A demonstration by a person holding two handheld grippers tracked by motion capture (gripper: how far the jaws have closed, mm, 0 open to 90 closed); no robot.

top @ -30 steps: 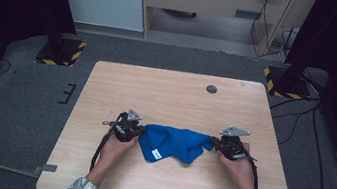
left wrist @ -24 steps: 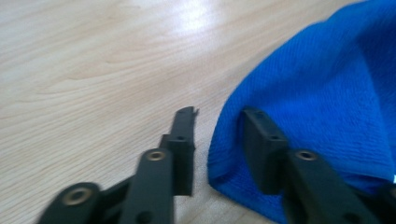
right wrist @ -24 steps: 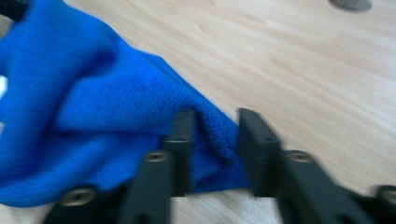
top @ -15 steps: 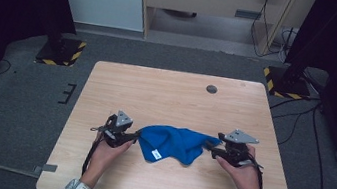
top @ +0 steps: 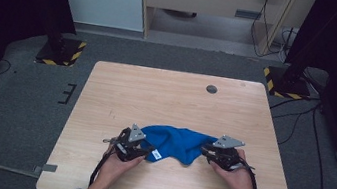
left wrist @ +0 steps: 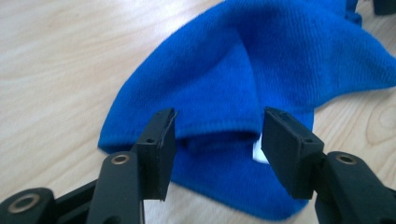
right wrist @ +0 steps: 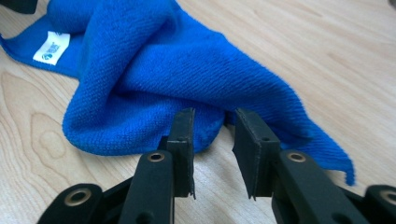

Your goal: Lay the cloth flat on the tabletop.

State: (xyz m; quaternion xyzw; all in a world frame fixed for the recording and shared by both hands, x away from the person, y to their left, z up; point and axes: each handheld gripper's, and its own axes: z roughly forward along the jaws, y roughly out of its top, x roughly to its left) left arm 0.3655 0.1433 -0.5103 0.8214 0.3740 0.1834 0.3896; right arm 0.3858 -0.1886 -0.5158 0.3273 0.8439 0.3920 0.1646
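Observation:
A crumpled blue cloth [top: 174, 143] with a small white label [top: 157, 155] lies on the wooden table [top: 170, 100] near the front. My left gripper [top: 145, 150] is at its left end. In the left gripper view its jaws [left wrist: 217, 126] stand apart over a folded edge of the cloth [left wrist: 261, 60], having just opened, and the pads do not press on it. My right gripper [top: 204, 153] is at the cloth's right end. There the jaws [right wrist: 212, 123] have just been closing, with a narrow gap left and a fold of the cloth [right wrist: 154, 70] at their tips, not pinched.
A small dark round grommet [top: 212, 89] sits in the table's far right part. Two dark stands with yellow-black striped bases [top: 62, 51] [top: 284, 81] flank the table's far corners on the grey floor. Bare wood stretches behind the cloth.
Both grippers let go of the cloth's ends, drew outward, then came back in closer to the front edge. The left jaws are wider than before; the right jaws opened and then narrowed again.

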